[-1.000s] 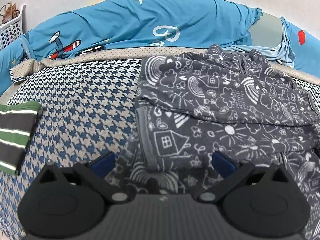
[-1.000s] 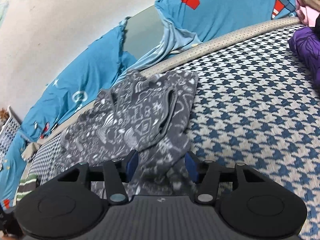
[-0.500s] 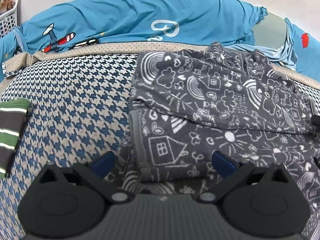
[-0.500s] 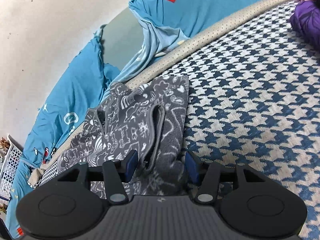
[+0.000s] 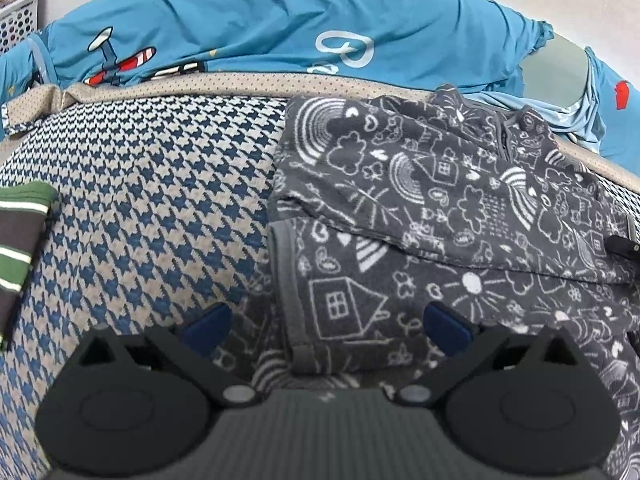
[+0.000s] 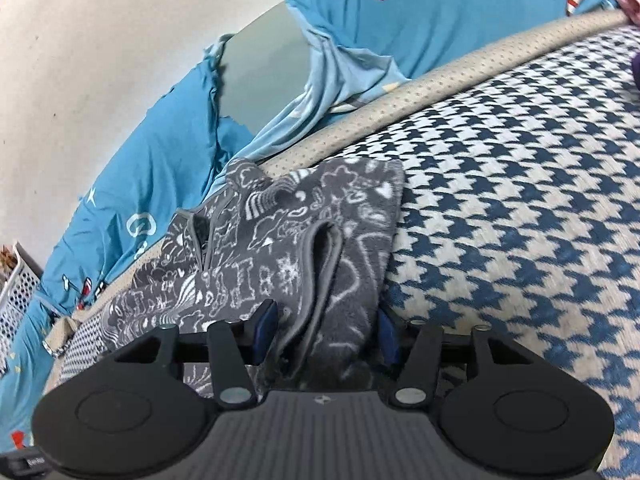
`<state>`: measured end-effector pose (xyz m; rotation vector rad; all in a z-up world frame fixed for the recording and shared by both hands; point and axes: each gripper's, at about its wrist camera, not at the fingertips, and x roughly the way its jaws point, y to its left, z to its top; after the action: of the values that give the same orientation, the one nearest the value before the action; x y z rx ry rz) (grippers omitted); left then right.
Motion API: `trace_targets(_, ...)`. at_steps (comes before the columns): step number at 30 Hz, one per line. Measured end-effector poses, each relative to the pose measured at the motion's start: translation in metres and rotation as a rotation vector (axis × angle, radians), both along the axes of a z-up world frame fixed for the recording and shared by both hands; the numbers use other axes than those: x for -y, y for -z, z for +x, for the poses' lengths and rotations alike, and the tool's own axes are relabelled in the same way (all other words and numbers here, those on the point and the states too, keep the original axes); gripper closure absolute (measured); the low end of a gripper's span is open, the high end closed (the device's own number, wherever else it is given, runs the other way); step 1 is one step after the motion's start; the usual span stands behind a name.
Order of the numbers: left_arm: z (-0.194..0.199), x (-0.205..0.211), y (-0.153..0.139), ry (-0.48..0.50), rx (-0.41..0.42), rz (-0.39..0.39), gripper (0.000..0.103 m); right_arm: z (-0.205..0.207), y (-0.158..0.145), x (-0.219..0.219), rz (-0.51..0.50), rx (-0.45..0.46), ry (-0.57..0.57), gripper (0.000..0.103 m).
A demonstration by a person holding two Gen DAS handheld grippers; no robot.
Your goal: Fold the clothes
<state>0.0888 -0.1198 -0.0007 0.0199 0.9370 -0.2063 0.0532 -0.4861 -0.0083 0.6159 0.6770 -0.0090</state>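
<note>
Grey doodle-print garment [image 5: 432, 216], no legible writing, between wide-spread left tool [image 5: 326, 326]; right tool [image 6: 326, 330] half-spread around its cuff.

Left tool [image 5: 326, 326] spread wide over grey garment [image 5: 440, 216].

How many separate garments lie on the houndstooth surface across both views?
2: the grey doodle-print top lies under both grippers, and a green-striped folded garment sits at the left edge. More may lie out of frame.

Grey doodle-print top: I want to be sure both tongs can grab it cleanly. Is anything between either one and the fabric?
Nothing visible. The left tongs straddle a grey-trimmed hem of the grey doodle-print top, and the right tongs are open around its other end.
</note>
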Motion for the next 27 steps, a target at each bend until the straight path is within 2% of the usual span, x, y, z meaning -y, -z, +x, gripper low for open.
trace_targets(2,0.002,-0.001,0.002,-0.008,-0.008,-0.005,0.0,0.004,0.001,-0.003,-0.014,0.001,-0.009,0.07)
trace_targets(8,0.006,-0.005,0.003,-0.044,-0.032,-0.025,0.0,0.008,-0.006,-0.014,-0.051,-0.015,0.021,0.082)
trace_targets(18,0.005,-0.012,-0.002,-0.054,-0.045,-0.047,0.0,-0.004,-0.046,-0.063,-0.308,0.032,0.062,0.083)
trace_targets(27,0.003,-0.027,-0.006,-0.081,-0.036,-0.08,0.0,-0.008,-0.068,-0.088,-0.36,0.08,0.047,0.083)
